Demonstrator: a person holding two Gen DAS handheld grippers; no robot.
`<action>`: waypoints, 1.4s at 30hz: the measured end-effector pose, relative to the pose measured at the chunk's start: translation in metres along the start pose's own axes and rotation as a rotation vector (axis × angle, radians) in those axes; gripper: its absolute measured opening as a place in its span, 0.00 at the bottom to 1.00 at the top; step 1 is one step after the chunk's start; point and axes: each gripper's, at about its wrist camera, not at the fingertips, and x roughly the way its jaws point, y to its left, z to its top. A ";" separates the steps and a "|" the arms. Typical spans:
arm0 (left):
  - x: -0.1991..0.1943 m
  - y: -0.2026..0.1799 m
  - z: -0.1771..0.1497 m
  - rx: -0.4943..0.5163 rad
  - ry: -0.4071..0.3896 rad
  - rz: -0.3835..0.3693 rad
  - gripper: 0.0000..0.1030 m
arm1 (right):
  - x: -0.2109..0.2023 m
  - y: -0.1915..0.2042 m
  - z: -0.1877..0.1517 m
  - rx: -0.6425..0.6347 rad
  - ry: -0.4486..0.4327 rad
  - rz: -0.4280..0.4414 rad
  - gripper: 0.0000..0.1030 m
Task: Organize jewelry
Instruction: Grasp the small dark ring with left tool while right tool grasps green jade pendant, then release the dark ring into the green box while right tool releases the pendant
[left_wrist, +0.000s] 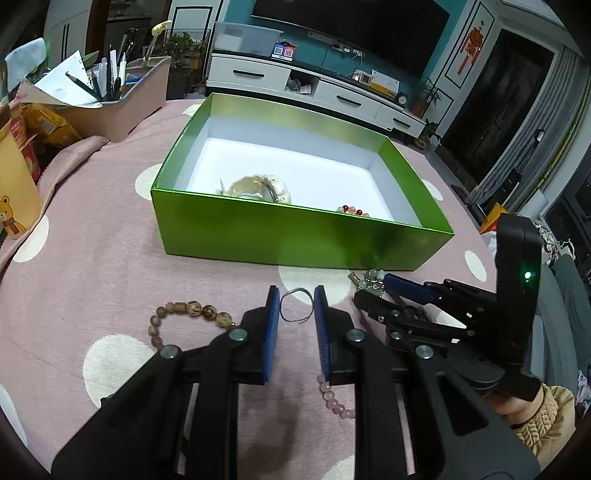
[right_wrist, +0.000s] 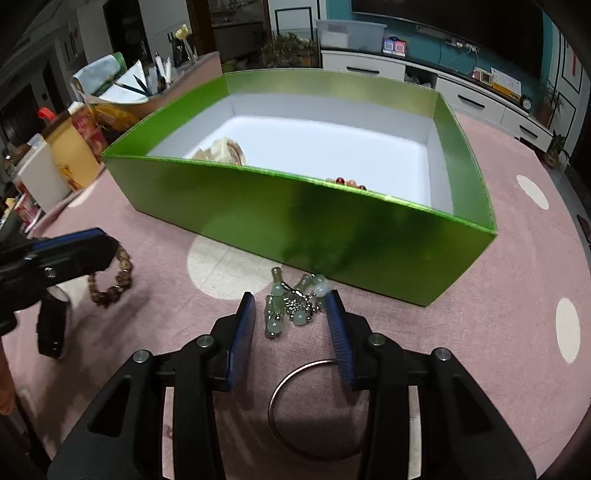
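- At far left, on the counter (left_wrist: 110, 240) under its pink dotted cloth: pink desk organizer (left_wrist: 140, 99), stuffed with pens and papers.
- Just right of that, nearer the camera: brown wooden bead bracelet (left_wrist: 188, 314), lying flat on the cloth, well apart from the box.
- Left hand-held gripper (left_wrist: 295, 295): blue pads drawn close, pinching a thin wire ring (left_wrist: 286, 299) between their tips, in front of the box.
- Below its right finger: pink bead bracelet (left_wrist: 332, 400), partly hidden.
- Centre: green box (left_wrist: 295, 236), open, white inside; cream watch (left_wrist: 258, 188) near the front wall to the left, red bead bracelet (left_wrist: 352, 210) against the same wall further right.
- Right of centre, just before the box's front wall: pale green bead charm (right_wrist: 295, 306), resting on the cloth.
- Right hand-held gripper (right_wrist: 291, 295): jaws spread, one on each side of the charm, not clamping it.
- Under that gripper, nearer the camera: large metal bangle (right_wrist: 280, 391), flat on the cloth.
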 end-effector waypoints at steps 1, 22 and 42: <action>0.000 0.002 0.000 -0.003 0.000 -0.002 0.18 | 0.001 0.002 0.000 -0.018 -0.002 -0.024 0.30; -0.035 0.004 0.030 0.012 -0.051 0.001 0.18 | -0.077 -0.006 0.010 -0.010 -0.187 0.065 0.08; 0.026 -0.009 0.144 0.014 0.016 0.015 0.18 | -0.071 -0.043 0.091 0.013 -0.243 0.049 0.08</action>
